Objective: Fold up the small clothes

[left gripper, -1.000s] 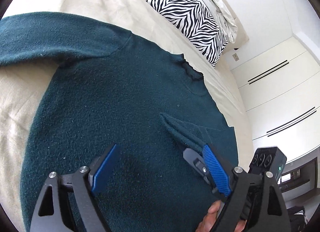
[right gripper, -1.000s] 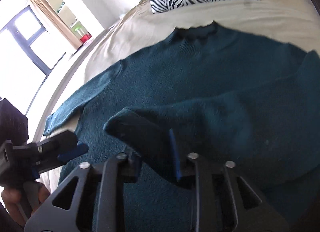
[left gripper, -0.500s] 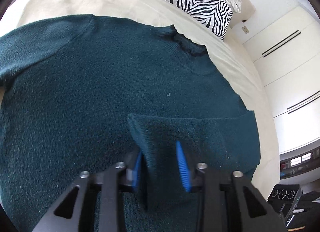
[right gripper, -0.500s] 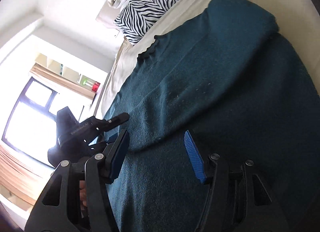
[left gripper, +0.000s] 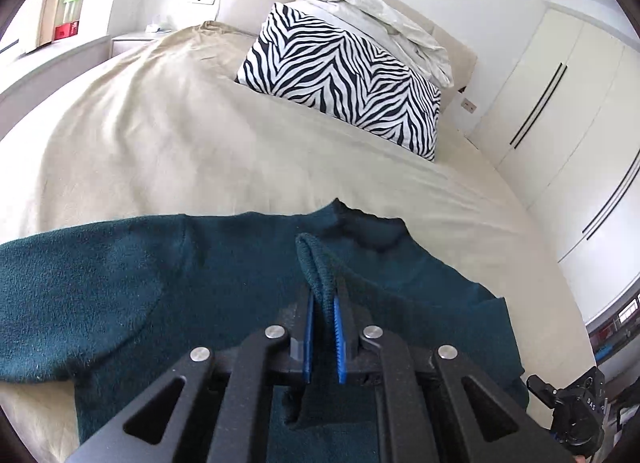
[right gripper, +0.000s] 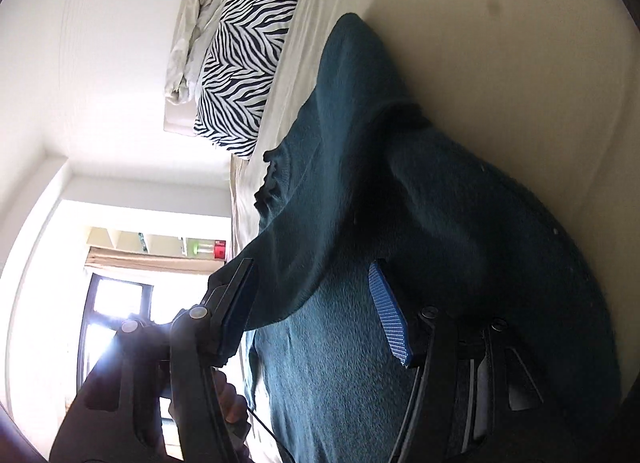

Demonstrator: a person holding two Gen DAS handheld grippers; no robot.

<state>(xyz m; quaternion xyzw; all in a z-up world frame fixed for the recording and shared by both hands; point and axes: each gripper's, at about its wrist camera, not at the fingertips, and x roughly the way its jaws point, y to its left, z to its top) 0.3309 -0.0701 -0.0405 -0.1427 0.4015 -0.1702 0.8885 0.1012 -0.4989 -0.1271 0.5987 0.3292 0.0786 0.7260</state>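
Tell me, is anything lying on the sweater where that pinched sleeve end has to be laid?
Nothing visible does. The left hand-held gripper pinches the sleeve cuff over the teal sweater, whose chest is bare. The zebra pillow lies farther up the bed.

Dark teal sweater (left gripper: 100,295), zebra-striped black-and-white pillow (left gripper: 344,79), beige bedspread (left gripper: 160,143), blue-padded tongs (left gripper: 322,327).

The left wrist camera is sitting low and close over the sweater (left gripper: 100,283), looking forward along its gripper (left gripper: 322,337) up the bed (left gripper: 160,135) toward the pillow (left gripper: 348,79) and the wardrobe (left gripper: 560,111). The right wrist camera is rolled onto its side, so the bed (right gripper: 500,63) is running upright in its view; it is looking close along the sweater (right gripper: 440,191) past its own gripper (right gripper: 312,327) toward the window (right gripper: 116,303). Both views are sharing the sweater, the pillow (right gripper: 244,59) and the bed.
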